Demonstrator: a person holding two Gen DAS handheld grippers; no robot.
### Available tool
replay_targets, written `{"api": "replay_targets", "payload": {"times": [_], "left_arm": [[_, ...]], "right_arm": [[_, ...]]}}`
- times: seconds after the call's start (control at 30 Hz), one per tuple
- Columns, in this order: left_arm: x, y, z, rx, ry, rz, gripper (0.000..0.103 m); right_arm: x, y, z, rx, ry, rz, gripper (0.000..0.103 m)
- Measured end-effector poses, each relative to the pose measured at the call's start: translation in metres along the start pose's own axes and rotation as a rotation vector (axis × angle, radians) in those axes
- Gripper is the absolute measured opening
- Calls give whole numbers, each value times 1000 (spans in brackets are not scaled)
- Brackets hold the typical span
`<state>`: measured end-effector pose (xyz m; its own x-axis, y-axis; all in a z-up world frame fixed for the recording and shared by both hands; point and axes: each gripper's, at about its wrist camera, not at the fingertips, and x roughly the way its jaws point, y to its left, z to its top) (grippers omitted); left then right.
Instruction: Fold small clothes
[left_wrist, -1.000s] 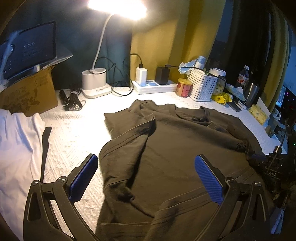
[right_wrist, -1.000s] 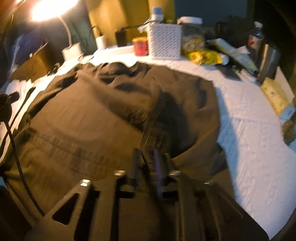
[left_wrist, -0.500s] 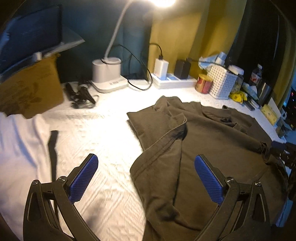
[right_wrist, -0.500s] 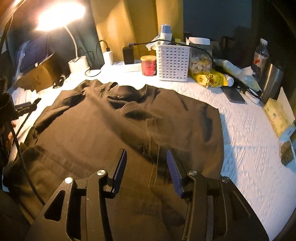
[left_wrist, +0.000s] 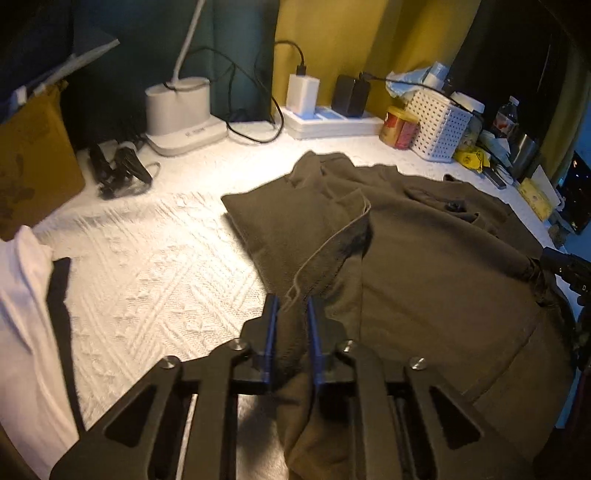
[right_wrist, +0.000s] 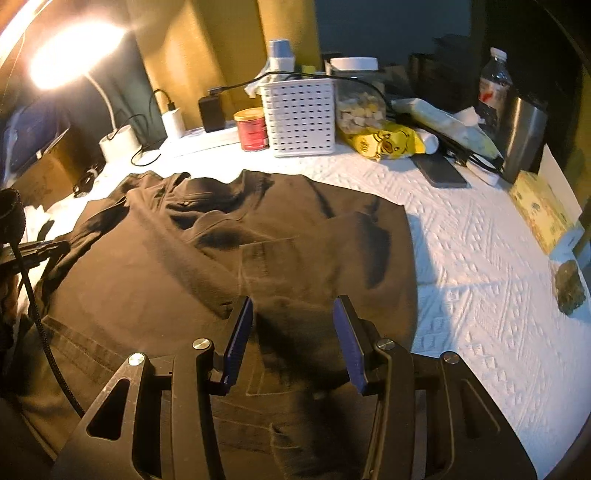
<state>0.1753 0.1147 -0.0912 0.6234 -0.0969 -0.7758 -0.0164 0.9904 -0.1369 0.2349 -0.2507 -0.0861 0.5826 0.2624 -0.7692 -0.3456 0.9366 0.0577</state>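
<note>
The left gripper (left_wrist: 291, 317) has just closed, pinching the hem of the dark shirt (left_wrist: 443, 258), which stretches far and right over the white cloth (left_wrist: 155, 258); the right gripper (right_wrist: 293, 332), spread, hovers above its near middle

Surface (right_wrist: 480, 295) covered in white textured cloth. Desk lamp (right_wrist: 66, 59) lit at rear left. Yellow curtain (left_wrist: 332, 44) and dark teal wall (left_wrist: 147, 37) behind.

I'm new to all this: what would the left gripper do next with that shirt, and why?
Probably lift and carry the fabric across. The left gripper has just been closing and now pinches the shirt at its edge, while the right gripper is open above it.
</note>
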Motion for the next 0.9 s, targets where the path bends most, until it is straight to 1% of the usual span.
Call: {"api": "replay_targets", "payload": {"times": [0.07,0.1,0.13,0.2,0.33,0.53,0.77,0.9], "left_arm": [[-8,-3,-1,2,-23,32,12],[-13,-5,-1,7,-35,41,3],[-14,-6,0,9,-41,41,2],[-18,-13,0,18,-53,29,2],[-15,-28,3,49,-49,10,2],[-16,-56,7,93,-43,-28,2],[-8,-86,7,137,-15,-69,2],[2,-96,1,150,26,-89,2]], "right_arm": [[1,-3,-1,5,-3,10,48],[1,-4,-2,5,-4,14,48],[2,-4,-3,5,-4,20,48],[2,-5,-4,8,-9,30,48],[0,-12,-8,21,-21,45,48],[-11,-31,-17,61,-38,26,48],[-20,-50,-27,97,-53,20,48],[-22,-57,-31,105,-62,16,48]]}}
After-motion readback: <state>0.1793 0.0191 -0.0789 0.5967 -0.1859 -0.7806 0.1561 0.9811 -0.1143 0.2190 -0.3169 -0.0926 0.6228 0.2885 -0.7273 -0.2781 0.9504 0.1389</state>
